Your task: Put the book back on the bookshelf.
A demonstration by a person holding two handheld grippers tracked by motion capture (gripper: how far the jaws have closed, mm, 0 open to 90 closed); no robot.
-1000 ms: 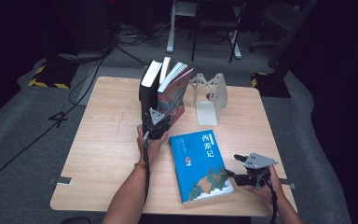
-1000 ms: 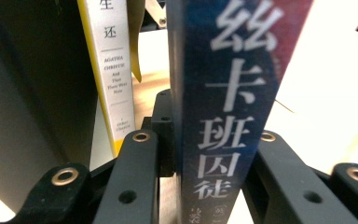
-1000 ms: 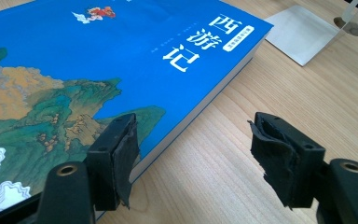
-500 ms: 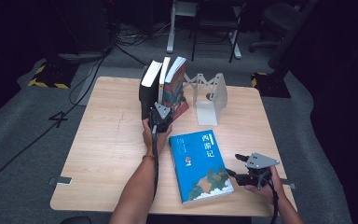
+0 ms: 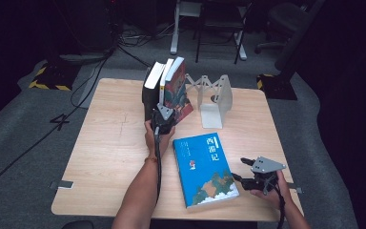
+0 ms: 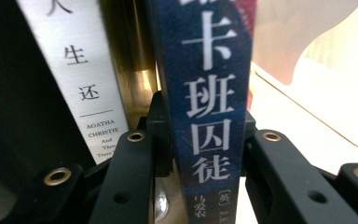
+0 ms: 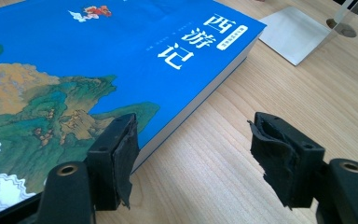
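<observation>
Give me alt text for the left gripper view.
The left tool has its black jaws either side of a dark blue book spine with white Chinese characters. Beside it stands a white Agatha Christie spine.

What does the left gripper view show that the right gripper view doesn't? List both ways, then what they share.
Left gripper view: the left gripper closed on an upright dark blue book, a white spine beside it.
Right gripper view: the right gripper open beside a flat blue book, the bookend base and the wooden table.
Both: black jaws at a book.
</observation>
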